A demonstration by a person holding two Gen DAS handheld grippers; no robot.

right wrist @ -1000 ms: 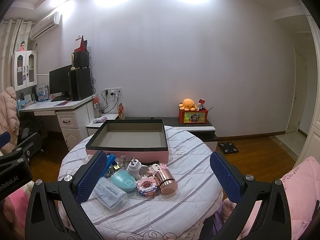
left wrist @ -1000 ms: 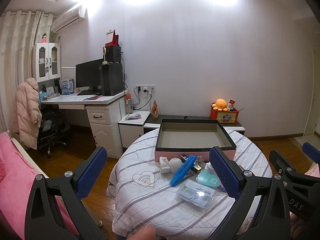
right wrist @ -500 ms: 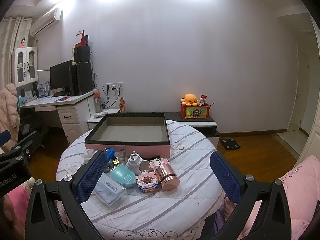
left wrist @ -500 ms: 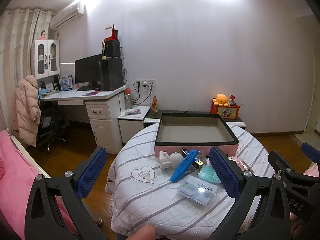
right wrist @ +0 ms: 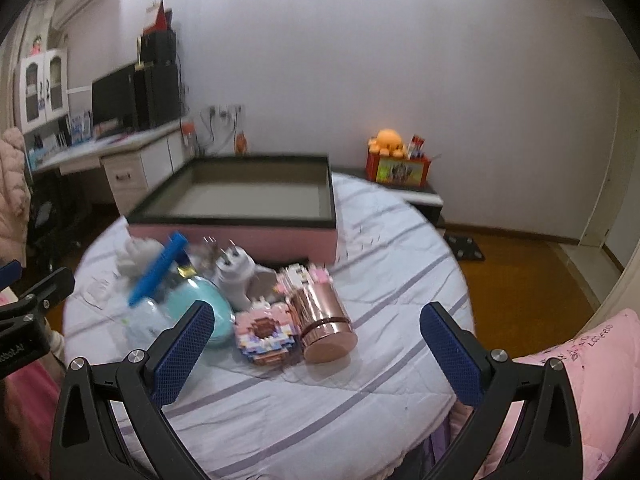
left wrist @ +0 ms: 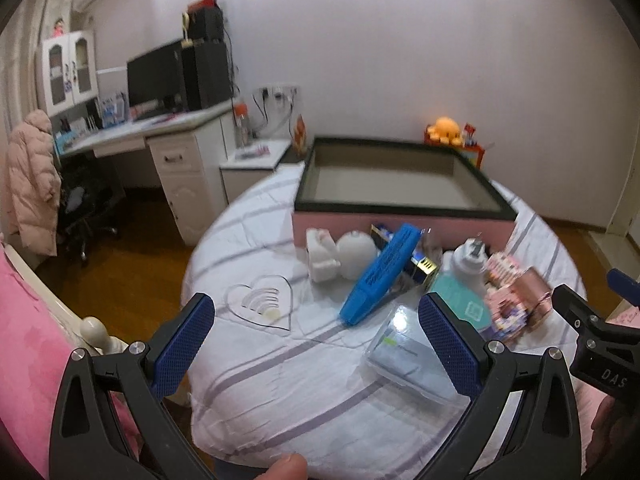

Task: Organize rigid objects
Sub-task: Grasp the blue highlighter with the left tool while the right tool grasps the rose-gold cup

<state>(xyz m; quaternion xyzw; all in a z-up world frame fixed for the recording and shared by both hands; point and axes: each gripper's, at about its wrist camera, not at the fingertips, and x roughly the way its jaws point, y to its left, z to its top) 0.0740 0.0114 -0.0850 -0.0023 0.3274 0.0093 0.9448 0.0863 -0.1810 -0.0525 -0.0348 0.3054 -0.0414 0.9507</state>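
Note:
An empty pink box with a black rim (left wrist: 400, 216) (right wrist: 240, 236) stands at the back of a round table. In front of it lies a pile: a blue stapler-like bar (left wrist: 380, 276) (right wrist: 158, 276), a white figure (left wrist: 332, 256), a teal case (right wrist: 208, 304), a clear plastic box (left wrist: 404, 356), a white plug (right wrist: 236, 276), a brick-built toy (right wrist: 266, 332) and a rose-gold cylinder (right wrist: 324, 320). My left gripper (left wrist: 316, 344) is open and empty above the table's near left. My right gripper (right wrist: 316, 344) is open and empty just before the cylinder.
The table wears a white striped cloth (right wrist: 304, 408) with a heart print (left wrist: 264, 304). A desk with a monitor (left wrist: 160, 76) stands at left, a low cabinet with an orange plush (right wrist: 386, 140) at the back wall. Pink bedding (right wrist: 592, 360) lies beside the table.
Both grippers have moved forward and tilted down toward the table, so the pile and the box look larger and closer. Both stay open and empty.

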